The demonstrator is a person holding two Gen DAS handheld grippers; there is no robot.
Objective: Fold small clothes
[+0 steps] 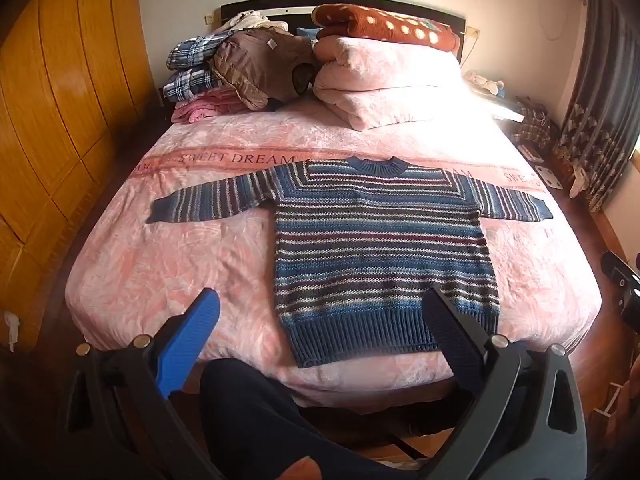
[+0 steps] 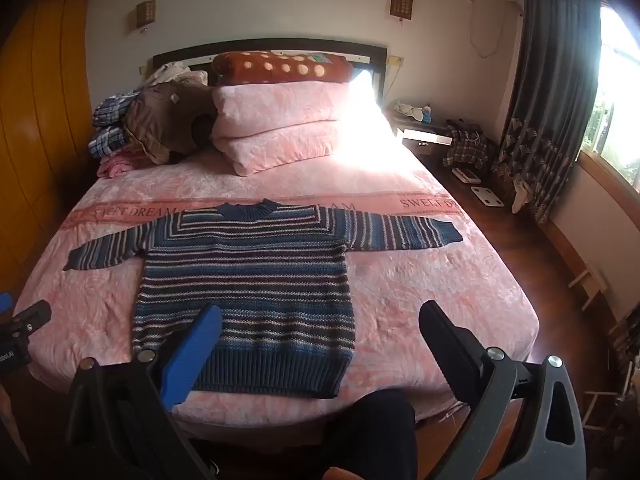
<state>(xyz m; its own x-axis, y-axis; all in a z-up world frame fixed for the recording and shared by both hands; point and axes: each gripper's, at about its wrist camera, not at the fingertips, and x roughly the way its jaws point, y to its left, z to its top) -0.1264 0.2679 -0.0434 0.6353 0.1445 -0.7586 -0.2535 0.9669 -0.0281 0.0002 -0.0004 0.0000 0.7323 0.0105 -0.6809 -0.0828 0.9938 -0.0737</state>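
A striped sweater point(image 1: 380, 248) is lying flat on the pink bed point(image 1: 168, 264), in the middle of the frame. Both sleeves are sticking straight out to the sides. Its bottom hem is sitting close to the near edge of the bed, but not hanging over. There is lots of bare pink cover to the left and right of the sweater's body, so there is room to move there. At the top of the frame, a pile of clothes point(image 1: 224, 72) and folded pink quilts point(image 1: 384, 80) are filling the far end of the bed, well apart from the sweater.

The left claw point(image 1: 320, 320) is hovering above the near edge of the bed, with its fingers spread wide and nothing between them. The right claw point(image 2: 320, 324) is hovering the same way in the lower part of its frame, spread wide and gripping nothing. A dark trouser leg point(image 1: 256, 412) is showing at the bottom, below the bed edge.
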